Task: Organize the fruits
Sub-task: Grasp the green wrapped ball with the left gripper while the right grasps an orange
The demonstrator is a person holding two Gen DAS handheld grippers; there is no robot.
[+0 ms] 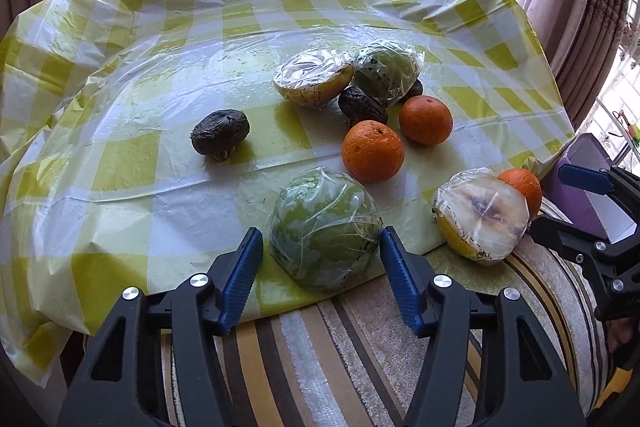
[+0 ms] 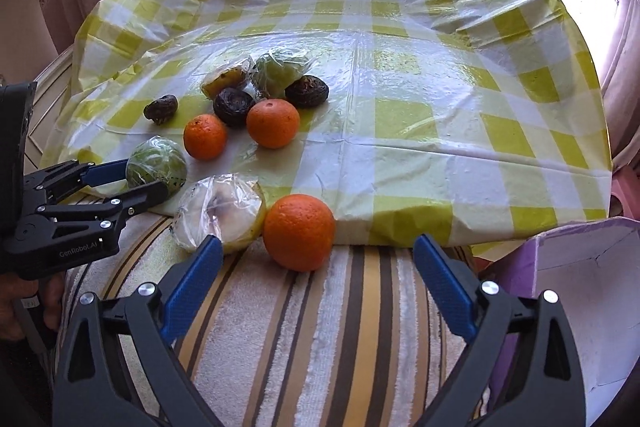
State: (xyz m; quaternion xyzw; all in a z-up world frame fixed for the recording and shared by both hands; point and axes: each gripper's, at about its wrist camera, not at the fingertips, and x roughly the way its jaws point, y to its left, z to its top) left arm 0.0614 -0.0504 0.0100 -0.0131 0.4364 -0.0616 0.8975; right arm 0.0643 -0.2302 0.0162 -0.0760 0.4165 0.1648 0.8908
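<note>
Yellow-green and white checked cloth (image 2: pixel 400 131), orange oranges (image 2: pixel 298 231), brown-and-cream striped rug (image 2: pixel 320 327), blue-padded black left tool (image 1: pixel 320 251), purple box (image 2: pixel 560 287)

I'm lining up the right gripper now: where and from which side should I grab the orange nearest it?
Take the nearest orange across its widest middle, coming from the near, striped-cloth side, where the open right gripper already faces it. It is round, so any opposite sides work. Keep the left finger off the wrapped pale fruit half, which sits right against the orange's left.
</note>
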